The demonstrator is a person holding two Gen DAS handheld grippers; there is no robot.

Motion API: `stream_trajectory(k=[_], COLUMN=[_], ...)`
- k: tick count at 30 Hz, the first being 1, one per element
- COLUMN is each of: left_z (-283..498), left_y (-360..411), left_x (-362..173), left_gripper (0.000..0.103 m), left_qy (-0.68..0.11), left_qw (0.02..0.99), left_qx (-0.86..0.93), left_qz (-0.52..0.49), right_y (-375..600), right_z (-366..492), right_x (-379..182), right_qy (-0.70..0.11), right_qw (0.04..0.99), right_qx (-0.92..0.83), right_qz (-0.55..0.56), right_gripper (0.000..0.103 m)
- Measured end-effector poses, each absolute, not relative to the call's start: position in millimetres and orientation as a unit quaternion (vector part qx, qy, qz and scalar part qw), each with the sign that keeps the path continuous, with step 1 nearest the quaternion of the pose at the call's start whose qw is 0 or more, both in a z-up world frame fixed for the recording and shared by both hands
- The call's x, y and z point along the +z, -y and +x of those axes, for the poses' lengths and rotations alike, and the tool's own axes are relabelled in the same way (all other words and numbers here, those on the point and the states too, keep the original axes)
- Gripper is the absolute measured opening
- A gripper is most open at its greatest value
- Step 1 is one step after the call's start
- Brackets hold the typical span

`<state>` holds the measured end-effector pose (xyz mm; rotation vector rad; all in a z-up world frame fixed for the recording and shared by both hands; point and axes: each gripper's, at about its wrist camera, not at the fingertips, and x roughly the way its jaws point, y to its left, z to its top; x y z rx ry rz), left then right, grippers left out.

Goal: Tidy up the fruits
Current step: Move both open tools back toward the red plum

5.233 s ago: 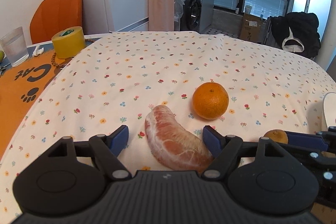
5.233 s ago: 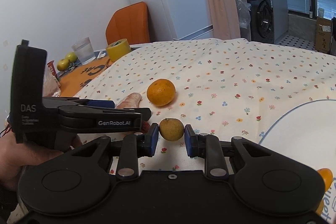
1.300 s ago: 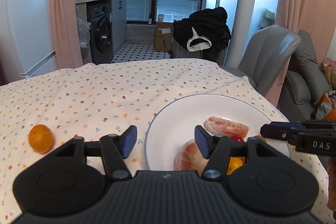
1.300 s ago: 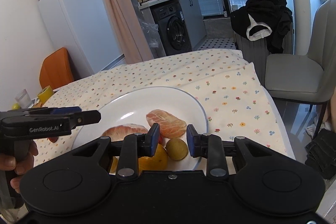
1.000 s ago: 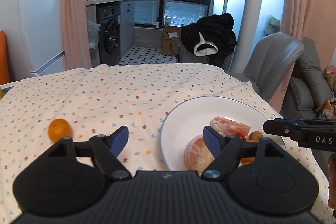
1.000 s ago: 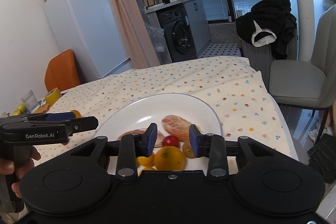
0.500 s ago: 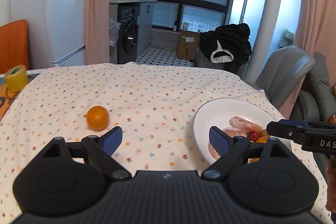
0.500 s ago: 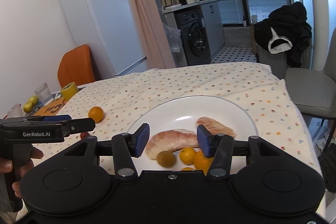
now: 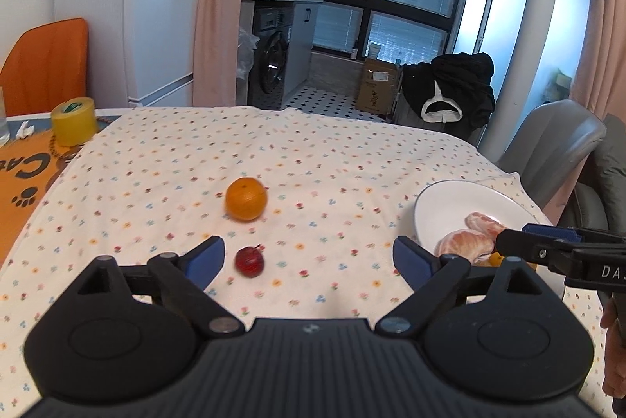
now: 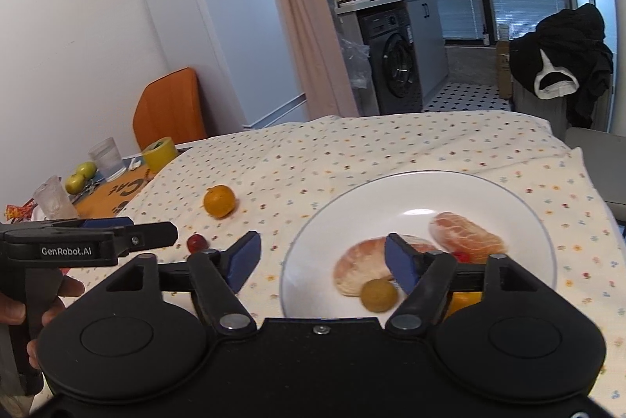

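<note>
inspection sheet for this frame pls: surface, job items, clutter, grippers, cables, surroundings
Surface: floral tablecloth over the table; orange cat mat at its left end.
Job's things: white plate holds two peeled citrus segments, a small yellow-green fruit and other small fruit partly hidden. Orange and small red fruit lie on the cloth, off the plate.
Clutter: yellow tape roll, glass, green apples.
Grippers: left gripper open, empty; right gripper open, empty, over the plate's near edge.
Cables: nothing seen.
Surroundings: fridge, washing machine, grey chair.

Orange (image 9: 246,198) behind cherry (image 9: 249,261), plate (image 9: 446,206) right, perhaps near edge
</note>
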<state>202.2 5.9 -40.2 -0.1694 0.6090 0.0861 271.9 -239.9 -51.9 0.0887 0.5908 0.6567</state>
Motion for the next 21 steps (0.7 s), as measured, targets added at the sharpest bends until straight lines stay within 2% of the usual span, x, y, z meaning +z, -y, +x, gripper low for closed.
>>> stream_trajectory(k=[2, 8, 21], left_z=[199.4, 191.5, 182.9], left_y=[-9.6, -23.3, -49.5], left_x=[-41.0, -45.3, -56.7], left_gripper=[0.092, 0.092, 0.092], left_qy=[-0.3, -0.303, -0.313], left_qw=[0.949, 0.947, 0.938], left_qx=[0.044, 0.054, 0.073], left_qz=[-0.083, -0.091, -0.127], right_y=[235.2, 221.3, 190.3], right_z=[271.3, 269.1, 266.2], right_x=[-51.6, -50.1, -53.4], right_qy=[-0.284, -0.281, -0.289], right_qw=[0.902, 0.898, 0.886], right_qx=[0.322, 0.336, 0.363], right_qz=[0.042, 0.038, 0.021], right_gripper=[0.078, 0.083, 0.086])
